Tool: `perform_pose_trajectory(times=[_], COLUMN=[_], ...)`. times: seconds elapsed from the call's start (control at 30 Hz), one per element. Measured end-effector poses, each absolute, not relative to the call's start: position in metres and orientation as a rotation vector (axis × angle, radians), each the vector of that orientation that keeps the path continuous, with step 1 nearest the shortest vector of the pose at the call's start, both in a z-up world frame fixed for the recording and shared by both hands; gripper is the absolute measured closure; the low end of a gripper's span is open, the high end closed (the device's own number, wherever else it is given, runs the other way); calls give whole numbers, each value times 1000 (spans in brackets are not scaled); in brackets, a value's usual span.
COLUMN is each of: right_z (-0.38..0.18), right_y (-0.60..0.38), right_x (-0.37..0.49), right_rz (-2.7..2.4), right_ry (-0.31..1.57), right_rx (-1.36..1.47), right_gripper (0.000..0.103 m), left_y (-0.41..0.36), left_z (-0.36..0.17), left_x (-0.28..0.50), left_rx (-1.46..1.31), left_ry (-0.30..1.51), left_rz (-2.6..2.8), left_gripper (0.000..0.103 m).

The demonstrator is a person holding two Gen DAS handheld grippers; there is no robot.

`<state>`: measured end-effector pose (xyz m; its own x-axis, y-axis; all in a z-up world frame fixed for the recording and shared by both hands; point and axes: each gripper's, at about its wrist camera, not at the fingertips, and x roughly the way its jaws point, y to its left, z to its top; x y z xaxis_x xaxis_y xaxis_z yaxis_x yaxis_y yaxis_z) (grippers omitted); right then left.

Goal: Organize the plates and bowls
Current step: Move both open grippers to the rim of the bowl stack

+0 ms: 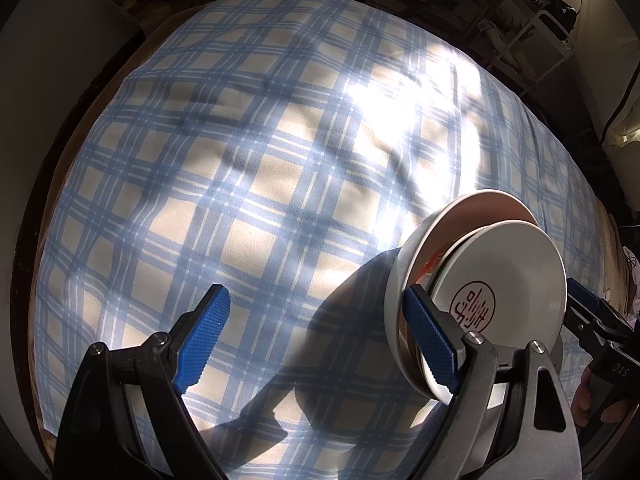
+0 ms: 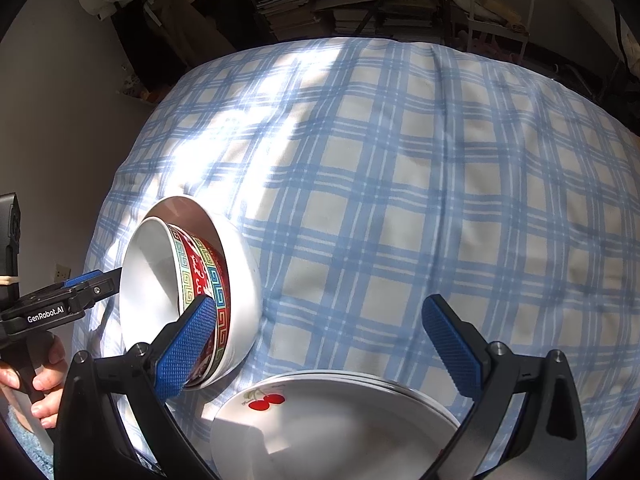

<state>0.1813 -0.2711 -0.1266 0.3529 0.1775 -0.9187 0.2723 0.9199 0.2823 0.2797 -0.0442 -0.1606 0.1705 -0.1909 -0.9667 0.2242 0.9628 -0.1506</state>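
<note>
A nested stack of bowls (image 2: 236, 288) is tipped on its side above the plaid cloth: a white outer bowl, a red patterned bowl (image 2: 200, 276) and a small white bowl (image 1: 504, 276) with a red seal mark. My left gripper (image 1: 316, 332) is wide open, its right finger (image 1: 430, 340) against the stack's rim. My right gripper (image 2: 316, 344) is wide open, its left finger (image 2: 188, 348) against the stack's other side. A stack of white plates (image 2: 332, 428) with a cherry print lies under my right gripper.
The blue plaid cloth (image 1: 240, 200) covers the table, with sun patches and shadows. Shelves of books and clutter (image 2: 360, 4) stand beyond the far edge. A grey wall (image 2: 52, 120) is on the left.
</note>
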Motion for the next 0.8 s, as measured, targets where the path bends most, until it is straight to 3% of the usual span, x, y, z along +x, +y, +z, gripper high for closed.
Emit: perform_pose_trajectory(times=[0.3, 0.43, 0.63, 0.7, 0.8], right_z=[-127, -125, -119, -122, -122], right_y=[-273, -271, -265, -258, -252], right_x=[180, 180, 180, 182, 183], right_rz=[-55, -42, 18, 39, 29], right_ry=[1221, 1211, 1185, 1210, 1199], right_rx=[464, 466, 489, 469, 445], right_gripper=[0, 6, 36, 60, 67], left_y=[-45, -45, -48, -50, -55], left_z=[-162, -161, -159, -158, -158], left_x=[280, 280, 276, 275, 273], left_rx=[27, 28, 56, 71, 105], left_ry=[1364, 1363, 1340, 1335, 1320], left_rz=[-289, -285, -276, -282, -280], left_gripper=[16, 16, 17, 18, 19])
